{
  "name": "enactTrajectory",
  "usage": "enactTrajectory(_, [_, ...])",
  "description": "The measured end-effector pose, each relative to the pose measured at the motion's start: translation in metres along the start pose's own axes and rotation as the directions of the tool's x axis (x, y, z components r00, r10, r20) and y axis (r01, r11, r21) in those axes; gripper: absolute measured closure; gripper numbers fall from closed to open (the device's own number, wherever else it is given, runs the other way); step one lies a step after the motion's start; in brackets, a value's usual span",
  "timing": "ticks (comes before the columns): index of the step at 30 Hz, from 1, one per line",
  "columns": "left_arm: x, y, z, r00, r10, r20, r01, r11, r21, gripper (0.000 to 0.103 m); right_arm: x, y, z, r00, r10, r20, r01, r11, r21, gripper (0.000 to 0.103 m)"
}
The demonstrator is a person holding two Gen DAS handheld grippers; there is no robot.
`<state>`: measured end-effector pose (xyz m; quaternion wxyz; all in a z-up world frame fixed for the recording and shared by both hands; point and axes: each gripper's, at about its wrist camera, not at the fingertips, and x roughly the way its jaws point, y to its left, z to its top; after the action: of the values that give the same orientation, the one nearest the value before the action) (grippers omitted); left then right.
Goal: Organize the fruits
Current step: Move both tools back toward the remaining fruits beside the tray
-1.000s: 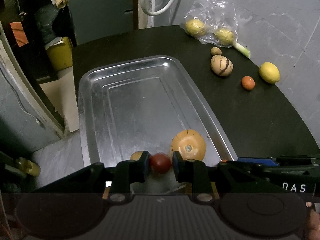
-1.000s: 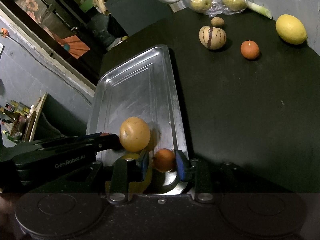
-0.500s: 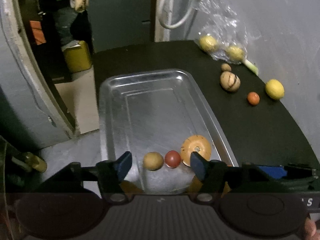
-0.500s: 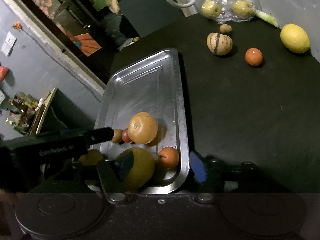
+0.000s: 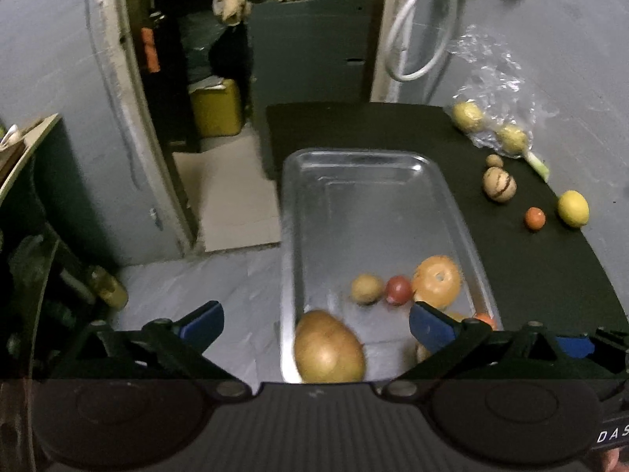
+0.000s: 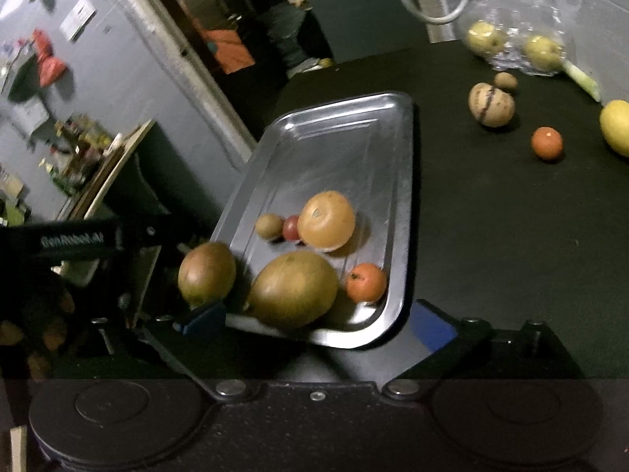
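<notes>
A steel tray [image 5: 354, 155] lies on the black table and holds fruit at its near end. In it are a large orange [image 5: 437, 282], a red fruit [image 5: 398, 290], a small brown fruit [image 5: 366, 288] and a brownish mango [image 5: 328, 348]. My left gripper [image 5: 316, 324] hangs open above that end, holding nothing. In the right wrist view the tray [image 6: 405, 181] also shows a second mango [image 6: 293, 289] and a tangerine [image 6: 366, 282]. My right gripper [image 6: 318, 322] is open and empty at the tray's near rim.
Loose on the table to the right are a striped fruit [image 6: 491, 104], a small brown fruit [image 6: 505, 80], a tangerine [image 6: 546, 142] and a lemon [image 6: 617, 126]. A plastic bag [image 6: 515, 45] with two yellow fruits lies at the back. The table's left edge drops to the floor [image 5: 236, 196].
Both grippers have opened and drawn back. The left let go of the red fruit and the right let go of the tangerine; both fruits now lie in the tray.
</notes>
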<state>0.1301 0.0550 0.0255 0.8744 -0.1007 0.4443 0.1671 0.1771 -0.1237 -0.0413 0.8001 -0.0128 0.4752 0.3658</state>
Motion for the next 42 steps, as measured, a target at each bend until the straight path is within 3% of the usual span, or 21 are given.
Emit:
enactTrajectory(6, [-0.011,0.012,-0.019,0.998,0.040,-0.046,-0.041,0.999,-0.014,0.001,-0.001,0.000,-0.011,0.999,0.022,-0.038,-0.023,0.999,-0.022,0.001])
enactTrajectory(12, [-0.015,0.009,-0.036,0.995,0.033,-0.096,-0.036,0.999,-0.024,0.001,-0.006,-0.007,-0.018,0.998,0.000,-0.064,-0.002,1.000,-0.023,0.001])
enactTrajectory(19, [-0.015,-0.012,-0.050,0.991,-0.018,-0.136,0.016,1.000,-0.015,0.001,-0.016,-0.022,-0.025,0.996,-0.052,-0.069,0.051,0.999,-0.011,0.001])
enactTrajectory(25, [-0.017,-0.043,-0.050,0.985,-0.070,-0.156,0.075,0.997,0.030,0.001,-0.032,-0.040,-0.026,0.991,-0.135,-0.012,0.135,0.991,0.023,0.001])
enactTrajectory(32, [-0.012,-0.083,-0.039,0.978,-0.134,-0.162,0.155,0.980,0.124,0.001,-0.056,-0.065,-0.032,0.964,-0.257,0.065,0.251,0.964,0.085,0.001])
enactTrajectory(42, [0.002,-0.130,-0.014,0.976,-0.163,-0.146,0.192,0.959,0.211,0.001,-0.074,-0.089,-0.036,0.920,-0.369,0.131,0.345,0.923,0.171,0.001])
